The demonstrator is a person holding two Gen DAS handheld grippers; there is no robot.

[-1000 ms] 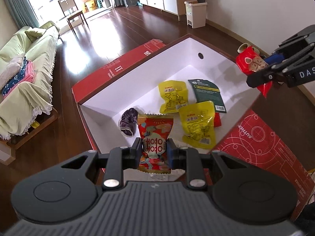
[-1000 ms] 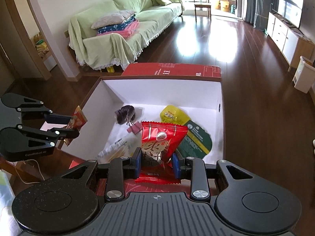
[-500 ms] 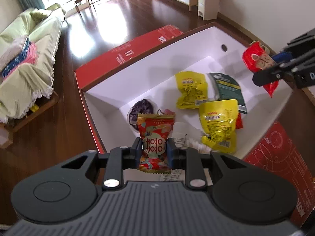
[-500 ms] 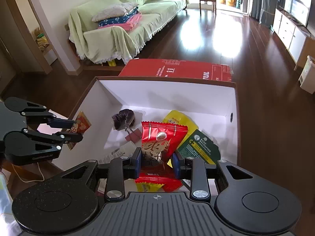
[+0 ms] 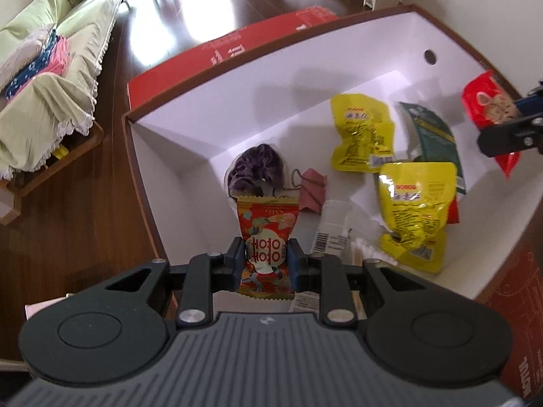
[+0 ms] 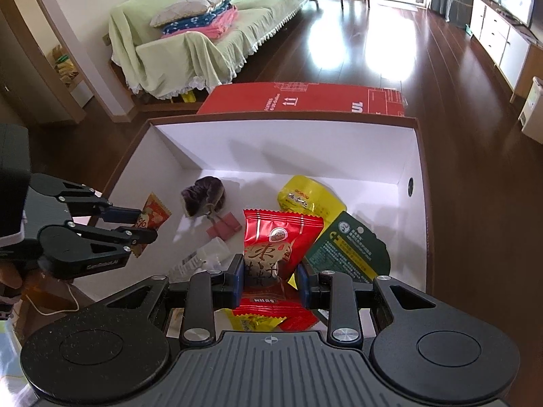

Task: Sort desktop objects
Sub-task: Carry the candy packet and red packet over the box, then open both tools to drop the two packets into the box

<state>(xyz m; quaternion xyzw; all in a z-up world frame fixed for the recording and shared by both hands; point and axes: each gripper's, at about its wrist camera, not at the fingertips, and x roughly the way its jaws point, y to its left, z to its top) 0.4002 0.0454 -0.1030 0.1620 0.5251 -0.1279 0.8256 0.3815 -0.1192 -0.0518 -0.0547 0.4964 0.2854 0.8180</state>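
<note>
My left gripper [image 5: 266, 266] is shut on an orange-red snack packet [image 5: 266, 224], held upright over the near left part of a white-lined red box [image 5: 237, 64]. My right gripper [image 6: 270, 273] is shut on a red snack packet [image 6: 276, 237] above the same box [image 6: 281, 117], near its front wall. In the right wrist view the left gripper [image 6: 139, 225] reaches in over the left wall with its packet [image 6: 154, 213]. The left wrist view catches the right gripper [image 5: 509, 132] at the right edge, with the red packet [image 5: 483, 100] in it.
On the box floor lie two yellow packets [image 5: 363, 132] [image 5: 414, 210], a dark green packet [image 5: 434, 135], a purple scrunchie [image 5: 256, 169], a pink binder clip [image 5: 312, 191] and a clear swab pack [image 5: 336, 234]. A red flap [image 6: 305, 101], wood floor and a green sofa [image 6: 210, 34] lie beyond.
Both grippers have moved forward and lower over the box, each still gripping its packet. The box contents now appear larger and closer in both views.
</note>
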